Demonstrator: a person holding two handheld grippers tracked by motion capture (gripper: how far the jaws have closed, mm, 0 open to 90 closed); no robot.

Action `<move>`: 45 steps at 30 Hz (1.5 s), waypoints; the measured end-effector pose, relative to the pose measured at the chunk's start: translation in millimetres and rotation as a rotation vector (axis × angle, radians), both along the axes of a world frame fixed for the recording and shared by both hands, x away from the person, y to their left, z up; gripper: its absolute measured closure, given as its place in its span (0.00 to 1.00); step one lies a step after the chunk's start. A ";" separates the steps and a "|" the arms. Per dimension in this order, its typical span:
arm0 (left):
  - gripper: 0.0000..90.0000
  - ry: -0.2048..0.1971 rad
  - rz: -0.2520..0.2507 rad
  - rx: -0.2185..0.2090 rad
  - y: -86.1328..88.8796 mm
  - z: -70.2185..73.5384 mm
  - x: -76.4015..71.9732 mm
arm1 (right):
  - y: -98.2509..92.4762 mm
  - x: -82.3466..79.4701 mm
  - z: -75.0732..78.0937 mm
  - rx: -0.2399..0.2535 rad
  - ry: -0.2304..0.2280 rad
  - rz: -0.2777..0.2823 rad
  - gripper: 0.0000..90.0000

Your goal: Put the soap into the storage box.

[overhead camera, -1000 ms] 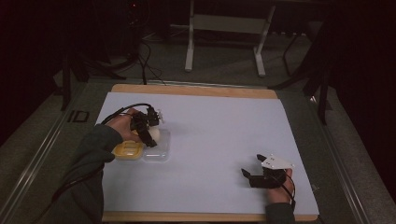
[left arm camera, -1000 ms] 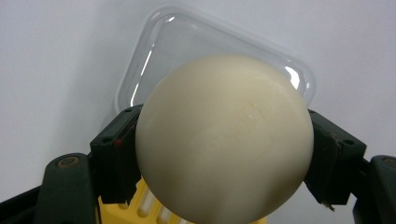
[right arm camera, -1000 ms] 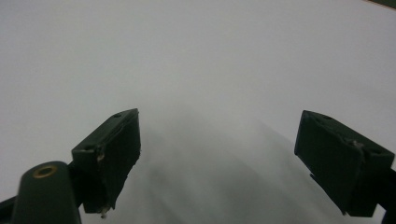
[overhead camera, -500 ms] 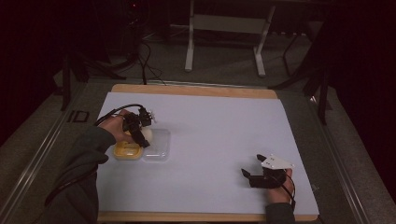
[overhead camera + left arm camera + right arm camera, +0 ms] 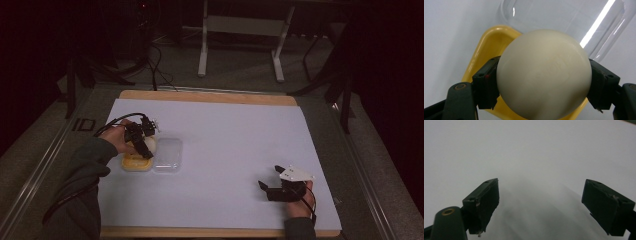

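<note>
A cream-white ball (image 5: 544,75) is clamped between the two black jaws of my left gripper (image 5: 544,86), which is shut on it. Just beneath it lies a shallow yellow tray (image 5: 487,47). In the high view the left gripper (image 5: 144,142) holds the ball (image 5: 149,145) over the yellow tray (image 5: 131,163) at the left of the table. A clear plastic lid (image 5: 167,156) lies right beside the tray, also seen as a clear plastic lid (image 5: 564,20). My right gripper (image 5: 547,207) stands open above bare white surface, at the front right (image 5: 270,187).
A white sheet (image 5: 225,145) covers a wooden-edged table (image 5: 210,96). Beyond the far edge stand metal stand legs (image 5: 240,45) and cables on the floor. A metal rail (image 5: 45,165) runs along the table's left side.
My left gripper has moved left and toward the near side with the ball, from over the clear lid to over the yellow tray. The right gripper has stayed put.
</note>
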State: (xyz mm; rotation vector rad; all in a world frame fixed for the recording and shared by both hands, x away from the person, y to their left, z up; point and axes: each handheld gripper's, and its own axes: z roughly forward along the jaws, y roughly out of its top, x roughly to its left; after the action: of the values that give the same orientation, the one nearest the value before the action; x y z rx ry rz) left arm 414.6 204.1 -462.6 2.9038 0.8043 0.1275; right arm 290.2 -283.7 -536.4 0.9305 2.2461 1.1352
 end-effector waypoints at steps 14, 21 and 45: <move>0.27 -0.005 0.035 0.026 14.4 -6.5 -1.3 | 0.3 0.1 -0.1 -0.002 0.000 0.000 0.16; 0.27 -0.008 0.041 0.032 18.8 -12.5 -2.2 | 0.2 0.0 -0.1 -0.001 -0.001 0.000 0.16; 0.25 0.012 0.071 0.016 25.0 -33.3 -0.3 | 0.5 -0.1 -0.1 -0.005 -0.002 0.002 0.16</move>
State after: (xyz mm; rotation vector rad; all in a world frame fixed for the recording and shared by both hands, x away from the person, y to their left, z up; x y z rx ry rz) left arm 414.3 229.1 -496.0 2.8947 0.9125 0.1243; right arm 290.1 -283.2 -536.5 0.9246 2.2484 1.1299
